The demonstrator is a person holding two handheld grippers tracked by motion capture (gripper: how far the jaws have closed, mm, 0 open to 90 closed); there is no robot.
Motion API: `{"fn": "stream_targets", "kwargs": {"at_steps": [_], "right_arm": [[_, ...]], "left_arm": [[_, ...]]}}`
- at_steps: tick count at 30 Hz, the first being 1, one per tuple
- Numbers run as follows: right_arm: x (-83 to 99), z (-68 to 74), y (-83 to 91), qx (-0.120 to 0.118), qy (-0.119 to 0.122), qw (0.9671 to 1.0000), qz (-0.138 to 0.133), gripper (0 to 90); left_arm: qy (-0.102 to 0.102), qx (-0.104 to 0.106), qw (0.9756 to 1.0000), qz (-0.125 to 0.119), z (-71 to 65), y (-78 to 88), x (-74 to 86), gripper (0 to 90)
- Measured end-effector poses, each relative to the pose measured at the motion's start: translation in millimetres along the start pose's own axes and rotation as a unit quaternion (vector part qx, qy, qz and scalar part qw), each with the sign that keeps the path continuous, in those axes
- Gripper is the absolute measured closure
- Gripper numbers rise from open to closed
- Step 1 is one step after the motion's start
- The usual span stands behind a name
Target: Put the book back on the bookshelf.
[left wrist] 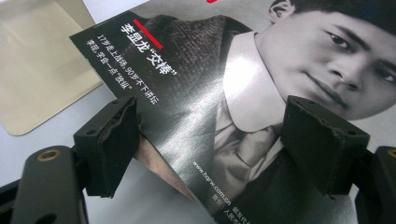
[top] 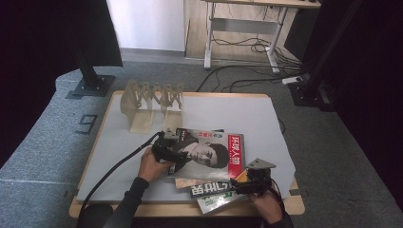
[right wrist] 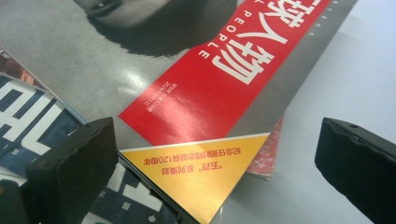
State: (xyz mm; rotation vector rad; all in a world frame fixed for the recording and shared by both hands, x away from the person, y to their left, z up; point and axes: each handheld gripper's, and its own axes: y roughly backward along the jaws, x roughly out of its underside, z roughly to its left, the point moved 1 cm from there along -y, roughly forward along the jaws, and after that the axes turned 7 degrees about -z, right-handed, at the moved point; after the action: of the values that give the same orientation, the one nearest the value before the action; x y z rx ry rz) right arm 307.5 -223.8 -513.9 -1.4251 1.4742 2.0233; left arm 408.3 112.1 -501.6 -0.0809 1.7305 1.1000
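A magazine (top: 214,152) with a black-and-white portrait cover and a red title band lies on top of a small pile at the table's front. My left gripper (top: 178,153) sits at the magazine's left edge. In the left gripper view its jaws (left wrist: 217,140) stand wide apart, with the cover's (left wrist: 224,70) slightly raised corner between them, unpinched. My right gripper (top: 242,183) is at the front right corner. In the right gripper view it (right wrist: 215,163) is open, and the magazine's (right wrist: 187,70) yellow corner triangle (right wrist: 196,172) lies between the pads.
More magazines (top: 211,189) stick out from under the top one toward the front edge, one of them blue and white (right wrist: 28,116). A beige folding rack (top: 149,102) stands at the back left of the white mat (top: 247,114). Its base plate (left wrist: 37,70) is near the left gripper.
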Motion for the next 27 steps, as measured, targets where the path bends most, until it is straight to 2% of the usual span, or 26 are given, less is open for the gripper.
{"fn": "stream_targets", "kwargs": {"at_steps": [7,12,14,16,19,23,27], "right_arm": [[-0.1,-8.4,-0.6,0.006,-0.007,1.0,-0.003,0.0],[-0.2,-16.1,-1.3,0.011,-0.017,0.9998,-0.006,0.0],[-0.3,-18.0,-2.1,0.01,-0.019,0.9998,-0.007,0.0],[-0.3,-18.8,-2.4,0.007,-0.021,0.9997,-0.007,0.0],[0.3,-19.3,-2.7,0.005,-0.021,0.9997,-0.008,0.0],[0.8,-19.6,-2.9,0.004,-0.023,0.9997,-0.008,0.0],[0.8,-19.6,-2.9,0.004,-0.024,0.9997,-0.008,0.0]], "left_arm": [[-0.001,0.005,1.0,0.007,-2.3,2.9,1.3,18.8],[-0.019,0.008,0.9997,0.012,-4.5,3.7,-0.1,17.5],[-0.018,0.009,0.9997,0.012,-3.9,1.8,-1.2,15.7],[-0.021,0.008,0.9997,0.009,-3.0,0.4,-3.3,14.5],[-0.013,0.019,0.9997,-0.002,-1.5,-0.5,-8.3,14.4],[-0.014,0.026,0.9995,-0.011,-0.3,-3.1,-17.2,13.9],[-0.014,0.03,0.9994,-0.003,4.2,-10.4,-24.0,11.4]]}}
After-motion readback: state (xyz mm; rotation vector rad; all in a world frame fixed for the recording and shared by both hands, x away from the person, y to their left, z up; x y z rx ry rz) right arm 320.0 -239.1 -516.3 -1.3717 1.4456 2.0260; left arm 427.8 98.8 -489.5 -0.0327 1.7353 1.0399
